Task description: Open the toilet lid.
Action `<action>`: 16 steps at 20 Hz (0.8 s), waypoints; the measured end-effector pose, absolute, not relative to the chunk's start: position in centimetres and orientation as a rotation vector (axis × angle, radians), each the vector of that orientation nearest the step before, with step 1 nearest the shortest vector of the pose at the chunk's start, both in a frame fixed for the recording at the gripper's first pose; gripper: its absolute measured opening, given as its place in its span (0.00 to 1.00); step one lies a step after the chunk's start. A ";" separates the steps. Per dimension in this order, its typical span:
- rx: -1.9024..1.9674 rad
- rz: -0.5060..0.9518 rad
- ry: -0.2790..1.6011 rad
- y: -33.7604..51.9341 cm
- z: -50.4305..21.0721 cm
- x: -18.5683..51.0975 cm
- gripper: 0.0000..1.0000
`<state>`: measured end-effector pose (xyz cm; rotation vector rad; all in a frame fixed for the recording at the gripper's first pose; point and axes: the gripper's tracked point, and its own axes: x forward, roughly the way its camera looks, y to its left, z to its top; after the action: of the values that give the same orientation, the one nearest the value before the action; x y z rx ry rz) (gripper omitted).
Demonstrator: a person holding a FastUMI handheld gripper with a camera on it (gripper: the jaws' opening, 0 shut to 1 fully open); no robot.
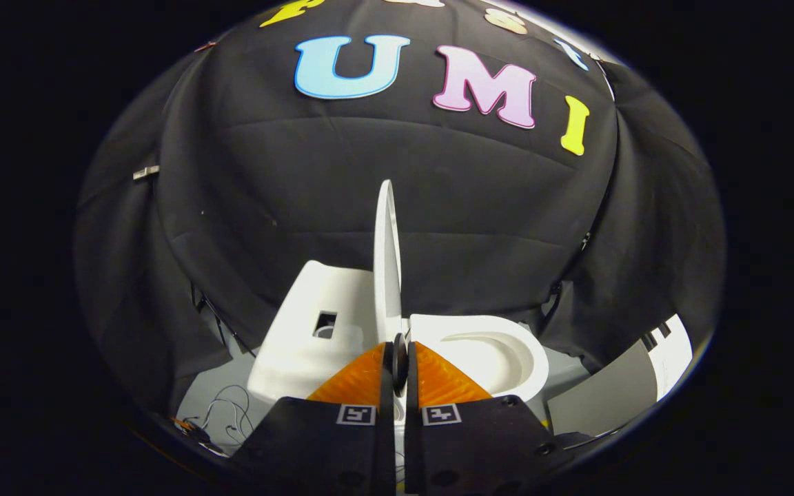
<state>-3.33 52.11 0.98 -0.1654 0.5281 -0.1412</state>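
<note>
Gripper (pixel 399 358): orange fingers (pixel 359 380) drawn close together, pinching the lower edge of the toilet lid (pixel 387 258) between their dark pads — both press on it.
Toilet lid: white, raised on edge, standing nearly upright just ahead of the fingers.
Toilet bowl (pixel 493 351): white, open rim showing to the right of the lid.
Tank (pixel 314 324): white body to the left of the lid, with a small rectangular opening.
Floor (pixel 214 399): grey — thin loose wires (pixel 228 406) lie left of the tank.
Panel (pixel 604 399): grey board leaning right of the bowl.
</note>
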 end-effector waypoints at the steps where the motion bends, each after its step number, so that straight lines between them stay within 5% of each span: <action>1: -0.163 -0.143 0.544 52.0 0.4 -3.4 0.11; 9: -0.171 -0.104 0.533 52.9 0.6 -3.3 0.16; 10: -0.162 -0.085 0.529 53.3 0.7 -3.3 0.23; 14: -0.160 -0.034 0.558 54.2 0.3 -3.9 1.00; 16: -0.161 -0.017 0.560 54.5 0.5 -4.2 0.99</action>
<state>-4.16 54.55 0.46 -0.1607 0.5604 -0.0170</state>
